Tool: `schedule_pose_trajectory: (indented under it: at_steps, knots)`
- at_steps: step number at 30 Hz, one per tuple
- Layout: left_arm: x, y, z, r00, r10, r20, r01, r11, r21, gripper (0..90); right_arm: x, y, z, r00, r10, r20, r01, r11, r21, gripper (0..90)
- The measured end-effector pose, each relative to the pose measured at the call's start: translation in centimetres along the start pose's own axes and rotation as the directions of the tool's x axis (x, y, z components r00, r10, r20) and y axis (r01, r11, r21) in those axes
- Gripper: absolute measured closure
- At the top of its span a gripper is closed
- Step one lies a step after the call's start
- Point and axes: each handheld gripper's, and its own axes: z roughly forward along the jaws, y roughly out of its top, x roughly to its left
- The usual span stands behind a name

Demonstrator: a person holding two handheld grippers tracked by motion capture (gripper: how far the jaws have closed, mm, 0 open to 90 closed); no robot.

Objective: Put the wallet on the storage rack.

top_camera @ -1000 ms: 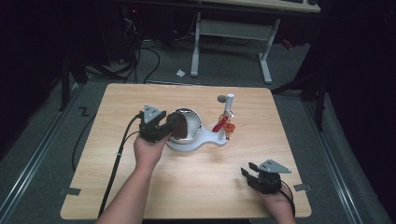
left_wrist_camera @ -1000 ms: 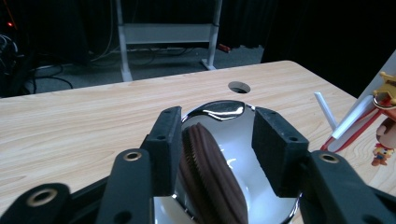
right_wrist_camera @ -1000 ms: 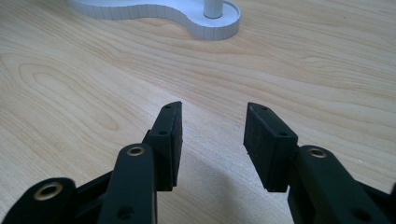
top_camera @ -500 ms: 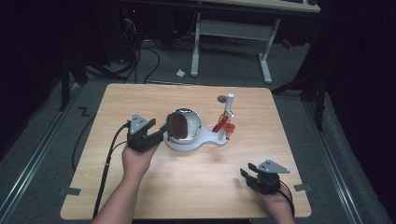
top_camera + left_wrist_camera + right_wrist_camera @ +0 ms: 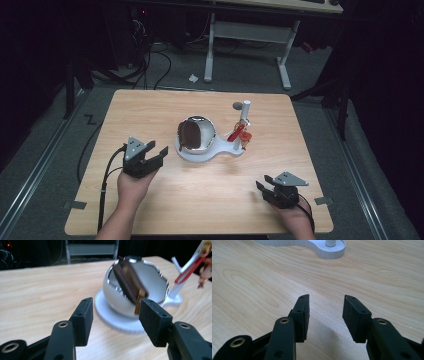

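Chrome bowl, tilted on white stand, looks rigid, slippery: grip rim; left gripper beside stand, jaws just opening, empty.

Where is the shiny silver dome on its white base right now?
In the high view, the silver dome sits mid-table on its white base, just right of the left gripper.

Beyond the table: grey desk frame, tangled cables, paper scrap on floor.

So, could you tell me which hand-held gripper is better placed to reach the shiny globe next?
Probably the left hand-held gripper: open, facing the shiny globe nearby. The right hand-held gripper rests farther away.
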Motion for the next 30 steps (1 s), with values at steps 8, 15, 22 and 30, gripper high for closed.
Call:
schedule_pose_trajectory:
  at_steps: [8,15,22,30]
  knots:
    - [1.3,-3.6,-1.3,0.9999,0.007,-0.011,-0.006,0.9953,0.097,43.9,0.1,-0.1,0.1,1.0,-0.001,-0.002,0.001,1.0,0.006,57.4]
    - [2.7,-6.5,-2.7,0.9993,0.029,-0.024,-0.024,0.9817,0.189,43.4,0.2,-0.1,0.3,1.0,-0.004,-0.004,0.004,1.0,0.012,57.4]
    - [3.2,-9.6,-5.9,0.9956,0.077,-0.053,-0.062,0.9697,0.236,42.9,0.2,-0.2,0.2,1.0,-0.003,0.006,0.003,1.0,0.017,57.3]
    - [3.7,-9.2,-6.0,0.9976,0.061,-0.033,-0.053,0.9787,0.198,42.4,0.3,-0.2,0.4,0.9995,0.004,0.032,-0.005,1.0,0.027,57.3]
